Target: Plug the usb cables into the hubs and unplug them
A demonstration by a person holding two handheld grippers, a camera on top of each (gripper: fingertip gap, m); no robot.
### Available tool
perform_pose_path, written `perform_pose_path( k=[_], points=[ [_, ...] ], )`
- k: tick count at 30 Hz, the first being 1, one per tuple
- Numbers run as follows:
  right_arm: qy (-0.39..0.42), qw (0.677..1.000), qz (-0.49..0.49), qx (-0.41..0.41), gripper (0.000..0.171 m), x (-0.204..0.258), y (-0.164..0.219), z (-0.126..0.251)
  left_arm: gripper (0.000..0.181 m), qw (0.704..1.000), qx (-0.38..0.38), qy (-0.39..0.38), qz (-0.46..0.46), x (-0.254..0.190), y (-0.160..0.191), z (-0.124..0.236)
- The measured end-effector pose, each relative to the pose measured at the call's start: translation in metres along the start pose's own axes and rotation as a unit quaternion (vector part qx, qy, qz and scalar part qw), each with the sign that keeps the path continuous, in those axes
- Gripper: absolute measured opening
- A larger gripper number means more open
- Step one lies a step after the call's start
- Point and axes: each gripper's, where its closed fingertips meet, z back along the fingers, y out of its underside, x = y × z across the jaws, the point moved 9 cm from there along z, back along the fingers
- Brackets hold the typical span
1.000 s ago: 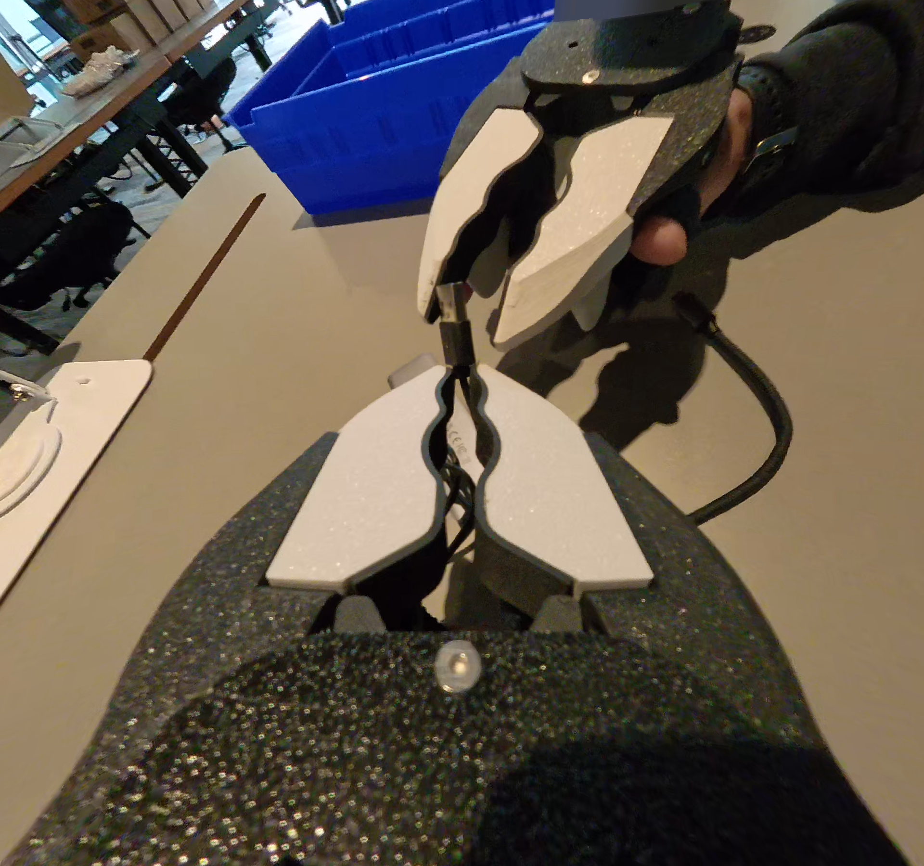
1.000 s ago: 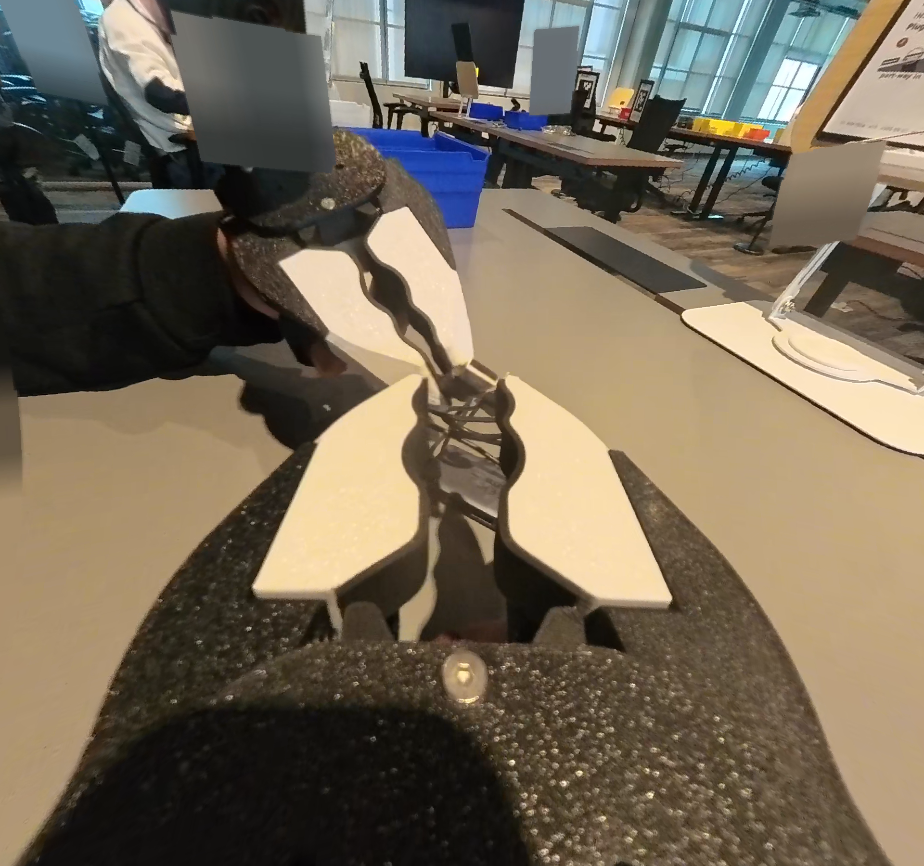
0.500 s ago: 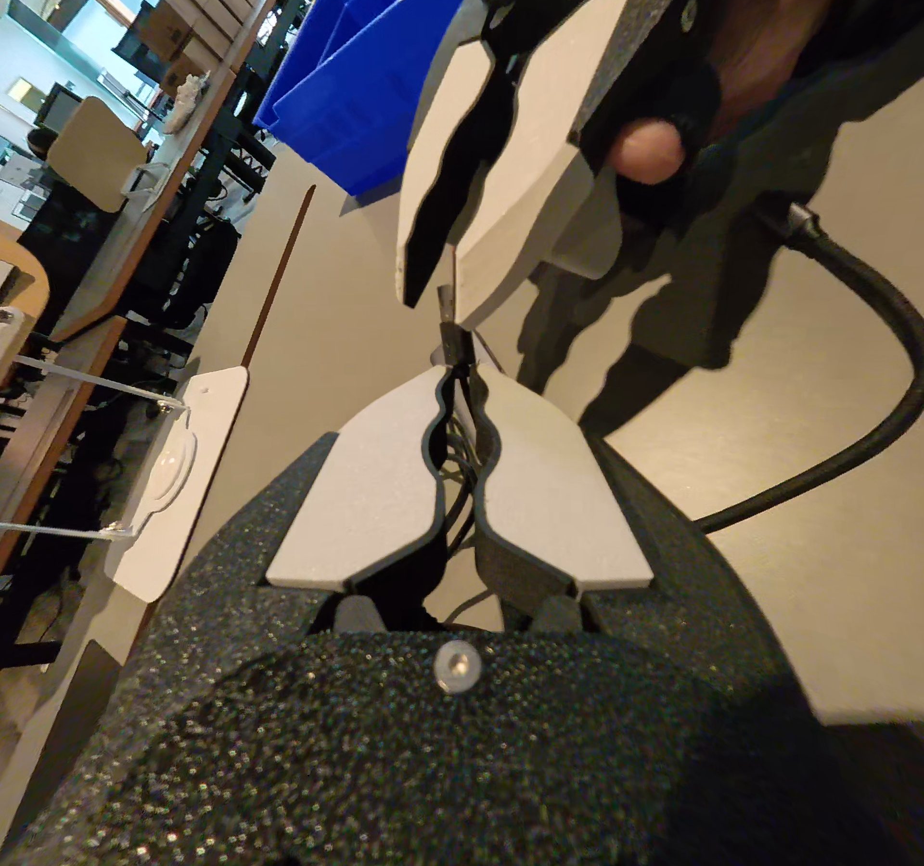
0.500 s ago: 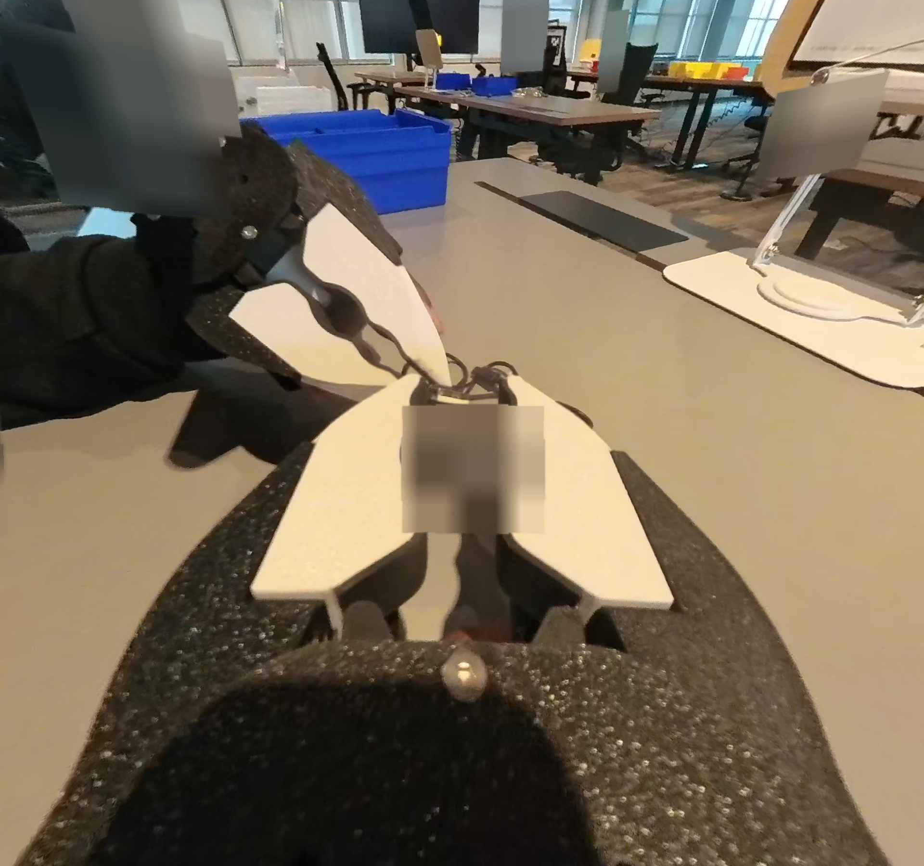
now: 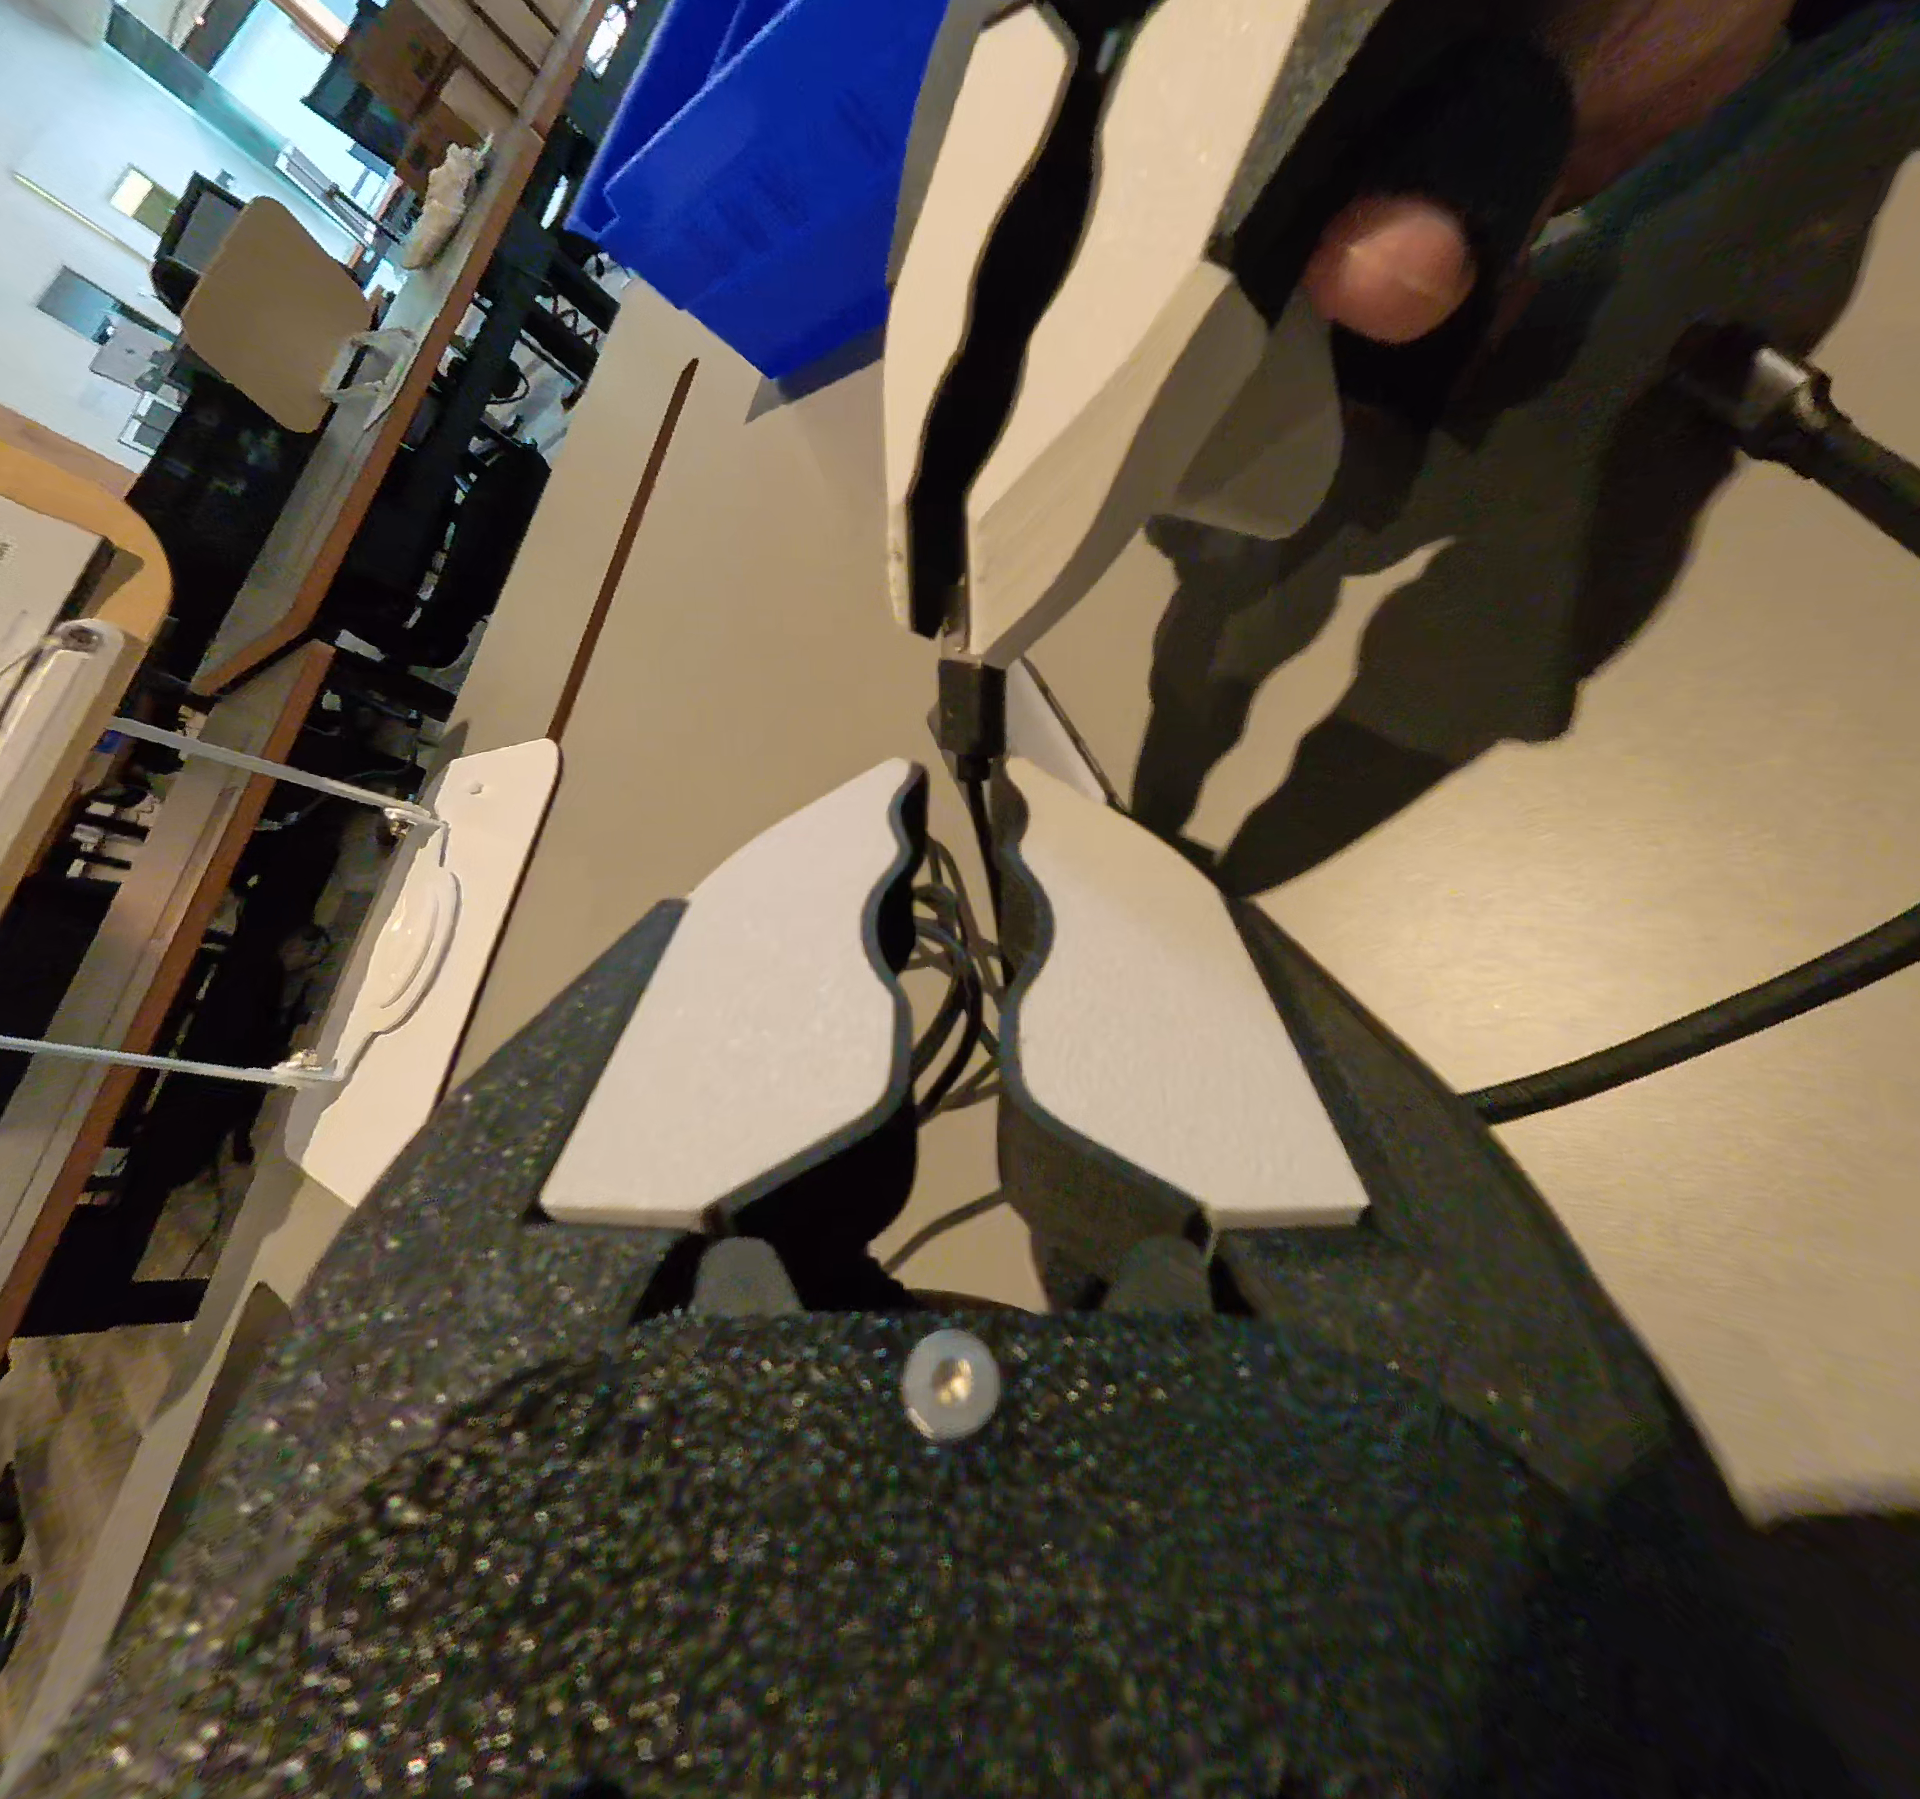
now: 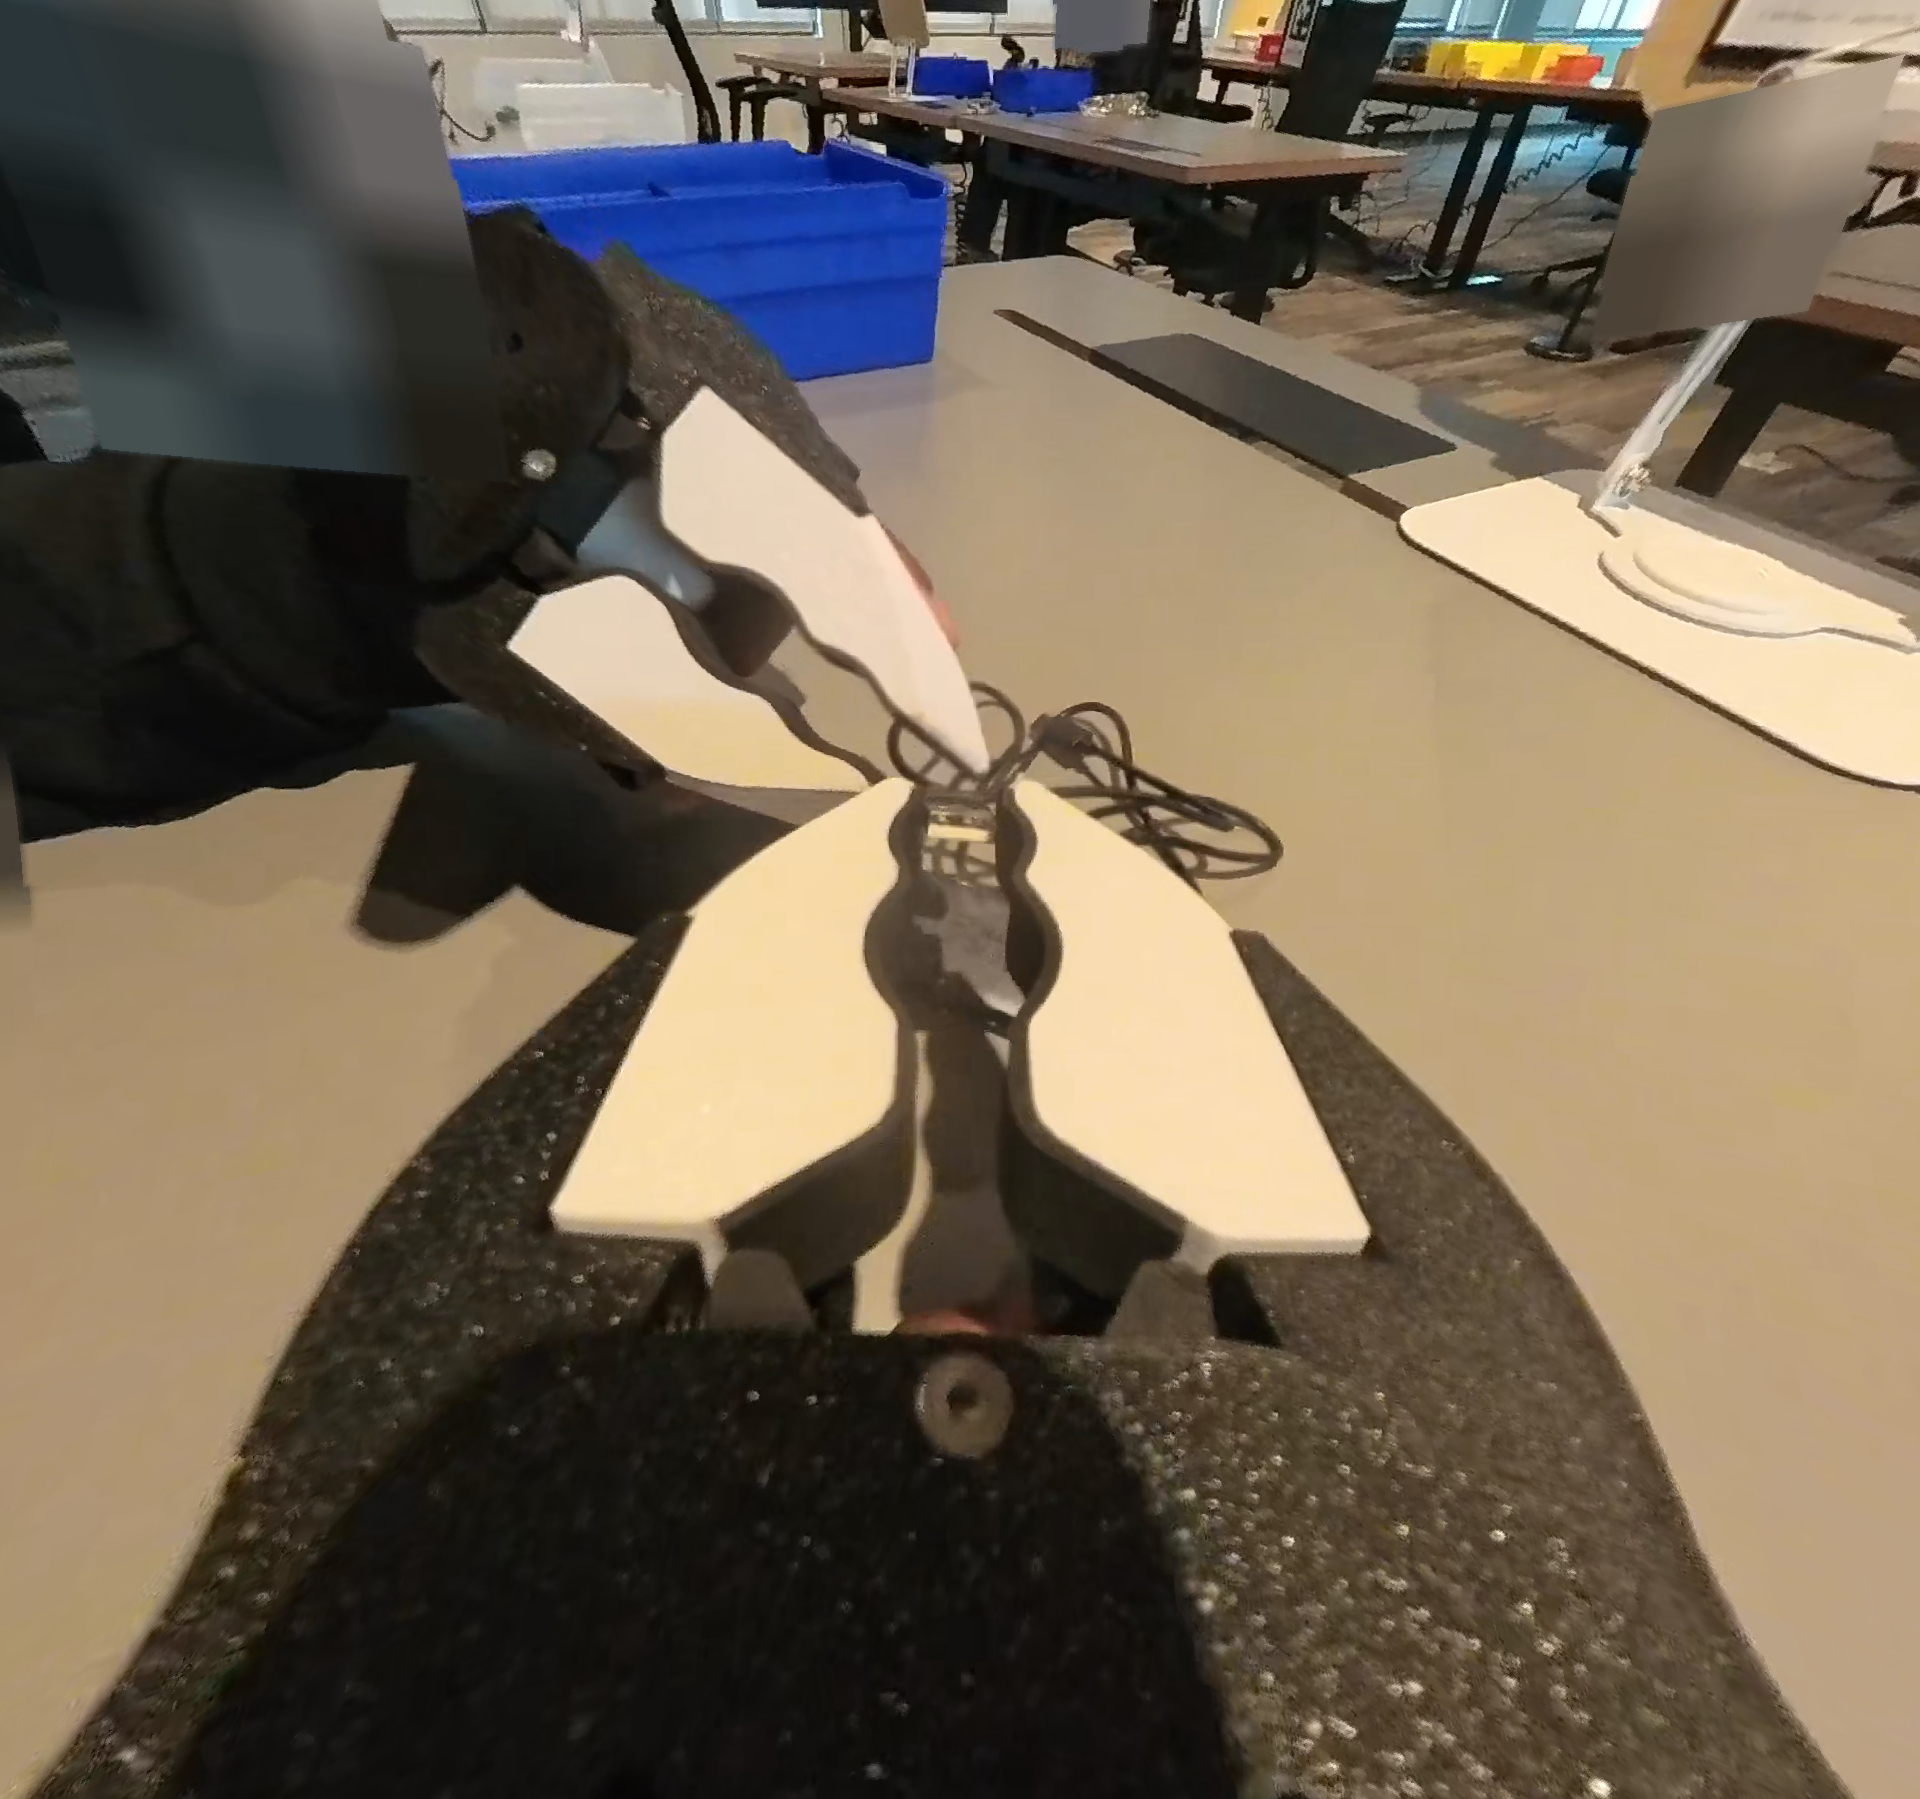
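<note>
The usb cable [image 5: 975,819] runs up between the fingers of the left gripper [image 5: 961,781], which sit close together around its thin black cord. Whether they actually pinch the cord cannot be told for certain, though the gap is narrow and the cord stands upright out of it. The black plug [image 5: 971,707] at the cable's end rises just past the left fingertips and meets the tips of the right gripper [image 5: 948,619], which comes down from above.

In the right wrist view, the right gripper [image 6: 961,793] has its fingers clamped on the hub [image 6: 961,902], a slim dark and silver body held lengthwise between them, with its port end at the tips. The left gripper [image 6: 935,757] reaches in from the left, its tips touching that port end. Loose loops of the cable [image 6: 1164,793] lie on the grey counter [image 6: 1455,970] just beyond.

A thicker black cable [image 5: 1714,1043] curves across the counter [image 5: 727,606] on the right. A blue bin [image 6: 748,253] stands at the counter's far side, and a white stand base [image 6: 1662,596] lies off to the right.
</note>
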Motion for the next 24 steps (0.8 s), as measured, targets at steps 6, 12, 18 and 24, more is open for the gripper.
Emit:
perform_pose_path(
  k=[6, 12, 18, 24],
  points=[
    [-0.002, 0.999, 0.025, -0.02, 0.013, 0.002, -0.004, 0.003, 0.026, 0.996, -0.044, 0.025, 0.074, 0.007, -0.001, 0.005],
    [-0.029, 0.997, 0.066, -0.041, 0.012, 0.012, -0.007, 0.005, 0.028, 0.984, -0.084, 0.082, 0.133, 0.008, -0.003, 0.01],
    [-0.044, 0.995, 0.081, -0.044, 0.012, 0.016, -0.006, 0.005, 0.02, 0.978, -0.099, 0.118, 0.143, 0.005, -0.005, 0.012],
    [-0.053, 0.993, 0.089, -0.049, 0.012, 0.018, -0.007, 0.005, 0.016, 0.977, -0.092, 0.131, 0.141, 0.003, -0.004, 0.011]
  ],
)
